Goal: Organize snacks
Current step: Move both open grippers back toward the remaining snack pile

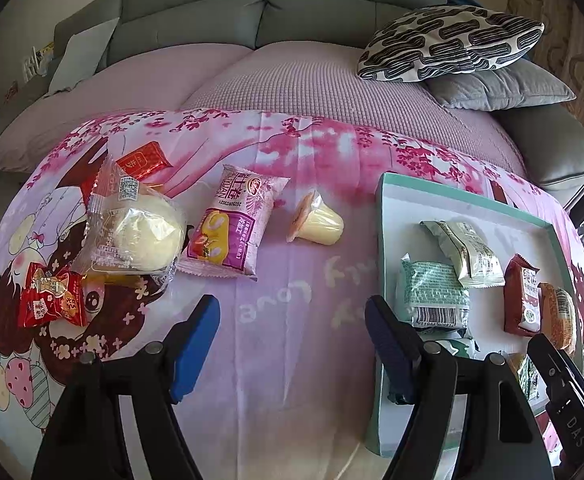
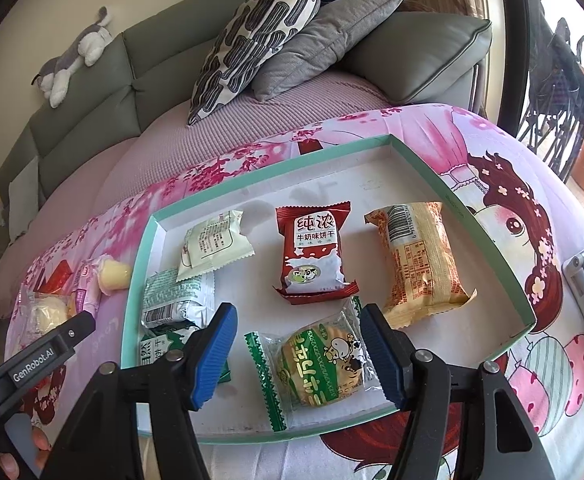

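Snacks: we count six in the tray (image 2: 487, 258); green cookie (image 2: 315, 368) lies between our right claw (image 2: 299, 356), jaws apart. Left claw (image 1: 292, 354) gapes, empty; bun (image 1: 144, 236) upper left, nearest.

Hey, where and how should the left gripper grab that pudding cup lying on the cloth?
Grip the pudding cup across its tapered yellow body, coming down from above. It lies tipped on its side with its lid rim facing left, so the left gripper's fingers should straddle the body.

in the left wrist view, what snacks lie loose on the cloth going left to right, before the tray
red foil packet → clear-wrapped pale round bun → purple and white snack bag → tipped yellow pudding cup
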A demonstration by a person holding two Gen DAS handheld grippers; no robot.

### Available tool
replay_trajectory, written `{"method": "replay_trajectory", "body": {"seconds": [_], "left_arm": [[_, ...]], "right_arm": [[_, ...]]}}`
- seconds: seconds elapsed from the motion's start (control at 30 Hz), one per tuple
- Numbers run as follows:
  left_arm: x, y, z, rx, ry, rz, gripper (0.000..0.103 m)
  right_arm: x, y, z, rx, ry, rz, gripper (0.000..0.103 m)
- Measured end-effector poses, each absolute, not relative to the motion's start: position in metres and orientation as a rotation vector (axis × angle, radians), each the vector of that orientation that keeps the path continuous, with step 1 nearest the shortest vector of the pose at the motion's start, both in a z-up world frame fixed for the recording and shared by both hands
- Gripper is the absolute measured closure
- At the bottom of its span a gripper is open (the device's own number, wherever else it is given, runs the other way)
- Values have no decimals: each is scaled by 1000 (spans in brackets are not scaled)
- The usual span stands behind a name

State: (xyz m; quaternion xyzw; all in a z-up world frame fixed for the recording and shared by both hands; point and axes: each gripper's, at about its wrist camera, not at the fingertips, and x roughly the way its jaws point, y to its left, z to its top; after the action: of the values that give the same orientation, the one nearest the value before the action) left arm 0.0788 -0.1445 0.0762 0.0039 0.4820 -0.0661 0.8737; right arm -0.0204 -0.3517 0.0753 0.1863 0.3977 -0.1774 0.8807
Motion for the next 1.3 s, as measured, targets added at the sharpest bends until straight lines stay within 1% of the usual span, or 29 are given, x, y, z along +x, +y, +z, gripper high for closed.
{"method": "replay_trajectory", "body": {"seconds": [0.03,0.07,0.1,0.17,0.2,0.23,0.27,0.43,0.8,1.03,1.3], "left_arm": [[79,-144,76,4,1008,-140,21],[79,-144,76,0,1006,-141,17],[79,-143,76,-5,1003,-140,15],[80,-142,75,-18,1003,-136,13],[80,-142,75,-22,1006,-140,12],[80,-142,74,-22,1008,-142,8],[80,-142,74,-23,1006,-141,7],[80,-140,75,-53,1007,-148,7],[78,-129,78,0,1012,-117,7],[77,-97,93,3,973,-50,7],[80,-37,98,-34,956,101,7]], "right_arm": [[-20,-352,75,388,827,-372,22],[-21,-353,75,387,825,-374,13],[-21,-353,74,387,824,-377,8],[-21,-354,74,389,823,-385,0],[-21,-355,73,390,823,-386,0],[-21,-355,73,391,823,-385,0],[-21,-355,73,393,824,-384,0],[-22,-355,73,394,811,-384,0],[-17,-344,75,345,808,-354,0],[-7,-316,81,305,799,-289,0],[9,-266,80,239,813,-174,0]]}}
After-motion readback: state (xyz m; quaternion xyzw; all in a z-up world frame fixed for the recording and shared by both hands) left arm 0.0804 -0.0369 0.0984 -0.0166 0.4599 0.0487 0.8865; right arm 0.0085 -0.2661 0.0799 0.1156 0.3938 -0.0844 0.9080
